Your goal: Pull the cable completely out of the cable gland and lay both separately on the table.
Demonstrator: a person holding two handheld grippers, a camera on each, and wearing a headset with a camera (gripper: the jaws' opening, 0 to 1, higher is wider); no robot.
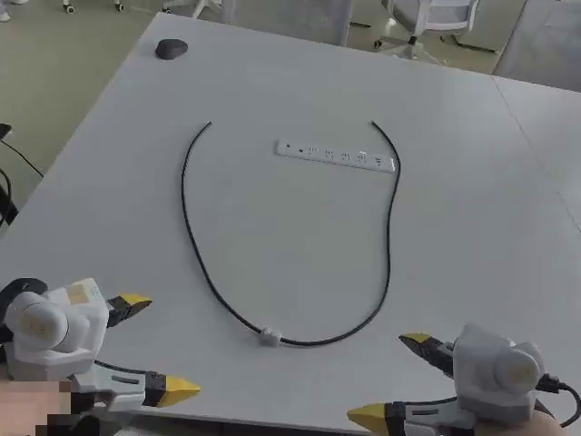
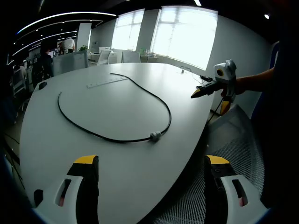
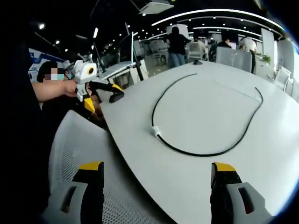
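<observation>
White power strip [image 1: 336, 156] on grey table [image 1: 472, 227]; dark mouse [image 1: 171, 48] near far corner; office chairs [image 1: 425, 14] beyond

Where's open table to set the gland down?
Bare grey table right of the thin black cable and left of it, below the dark rounded mouse. Also inside the loop, between white power strip and small white cable gland. Tightest: between gland and near edge.

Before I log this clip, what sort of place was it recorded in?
Probably an open-plan office: a large white table carrying a power strip, wheeled office chairs beyond it, and people standing among desks in the background.
</observation>
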